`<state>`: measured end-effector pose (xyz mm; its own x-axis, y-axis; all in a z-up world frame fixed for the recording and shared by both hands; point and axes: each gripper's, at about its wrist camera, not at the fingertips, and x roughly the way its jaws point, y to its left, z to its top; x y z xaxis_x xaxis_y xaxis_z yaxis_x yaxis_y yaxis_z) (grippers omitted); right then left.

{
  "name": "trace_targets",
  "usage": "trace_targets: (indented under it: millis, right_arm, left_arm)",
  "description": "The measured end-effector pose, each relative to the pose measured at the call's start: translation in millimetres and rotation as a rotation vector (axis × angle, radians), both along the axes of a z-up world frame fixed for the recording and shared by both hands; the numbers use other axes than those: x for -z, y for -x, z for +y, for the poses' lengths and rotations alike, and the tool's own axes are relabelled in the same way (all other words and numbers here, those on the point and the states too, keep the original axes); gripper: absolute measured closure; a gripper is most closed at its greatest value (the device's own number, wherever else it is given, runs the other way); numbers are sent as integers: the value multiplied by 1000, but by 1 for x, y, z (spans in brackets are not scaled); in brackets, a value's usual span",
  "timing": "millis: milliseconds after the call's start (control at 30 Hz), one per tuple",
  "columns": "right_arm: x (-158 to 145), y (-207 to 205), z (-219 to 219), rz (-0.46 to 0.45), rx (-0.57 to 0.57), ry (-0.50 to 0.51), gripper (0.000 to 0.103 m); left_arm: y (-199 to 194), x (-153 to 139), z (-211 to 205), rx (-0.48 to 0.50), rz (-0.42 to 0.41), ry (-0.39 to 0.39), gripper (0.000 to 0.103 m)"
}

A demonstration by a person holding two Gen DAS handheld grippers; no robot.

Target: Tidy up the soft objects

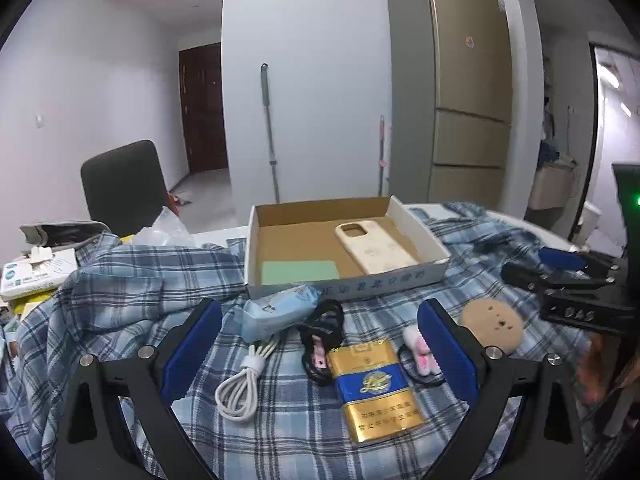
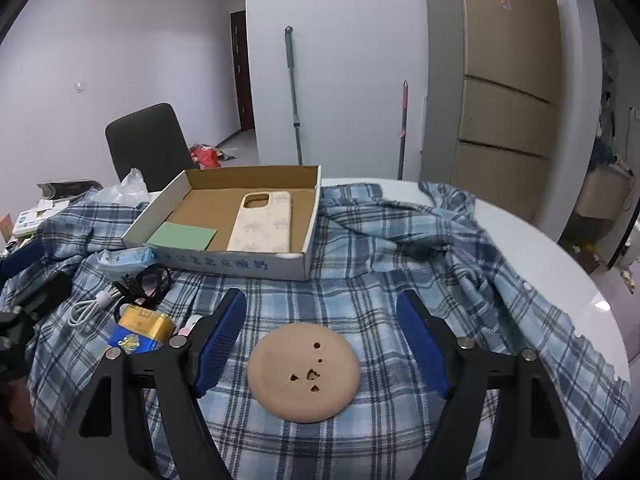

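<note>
A tan round soft disc [image 2: 303, 372] with small cut-out holes lies on a blue plaid shirt [image 2: 400, 248], between the fingers of my right gripper [image 2: 322, 300]. The jaws are open and the pads stand clear of the disc on both sides. My left gripper [image 1: 320, 312] is open above a coiled white cable [image 1: 244, 384], a black hair tie [image 1: 320, 336] and a gold-and-blue pack [image 1: 372, 388]. A pale blue soft packet [image 1: 276, 312] and a pink-and-white bunny clip [image 1: 420, 352] lie close by. Behind them, a cardboard box [image 1: 348, 280] holds a cream phone case [image 1: 376, 248] and a green pad [image 1: 298, 272].
The plaid shirt covers a white round table [image 2: 552, 256], whose edge curves away on the right. Boxes and papers [image 1: 32, 272] and a plastic bag [image 1: 164, 228] are piled at the left. A dark chair [image 1: 124, 184] stands behind the table.
</note>
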<state>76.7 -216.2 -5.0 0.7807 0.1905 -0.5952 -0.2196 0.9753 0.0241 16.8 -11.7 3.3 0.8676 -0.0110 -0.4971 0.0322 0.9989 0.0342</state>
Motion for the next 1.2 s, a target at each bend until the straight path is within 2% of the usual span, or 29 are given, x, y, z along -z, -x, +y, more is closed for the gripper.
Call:
trace_targets:
  millis: [133, 267, 333, 400, 533, 567, 667, 900, 1033, 1200]
  right_arm:
    - [8, -7, 4, 88, -33, 4, 26]
    - [19, -9, 15, 128, -65, 79, 26]
    - [28, -12, 16, 161, -67, 102, 26]
    - [34, -16, 15, 196, -87, 74, 25]
    - [42, -22, 11, 228, -93, 43, 9]
    - [43, -23, 11, 230, -93, 45, 8]
    - [45, -24, 15, 233, -108, 52, 8]
    - [56, -30, 18, 286, -109, 70, 9]
    - [59, -31, 18, 301, -110, 80, 20]
    - [57, -30, 19, 302, -114, 86, 24]
  left_arm:
    - [0, 4, -4, 17, -6, -22, 3]
    - [-1, 2, 2, 17, -2, 28, 3]
    - [-5, 4, 4, 13, 25, 35, 3]
    - [-11, 8, 4, 29, 64, 53, 0]
    - [-12, 12, 0, 21, 68, 25, 0]
    - [-11, 11, 0, 24, 57, 26, 0]
    - [-8, 8, 1, 24, 37, 33, 0]
    - [-9, 9, 0, 27, 50, 25, 0]
    - [-8, 9, 0, 35, 51, 31, 0]
    - [-9, 11, -2, 28, 59, 10, 0]
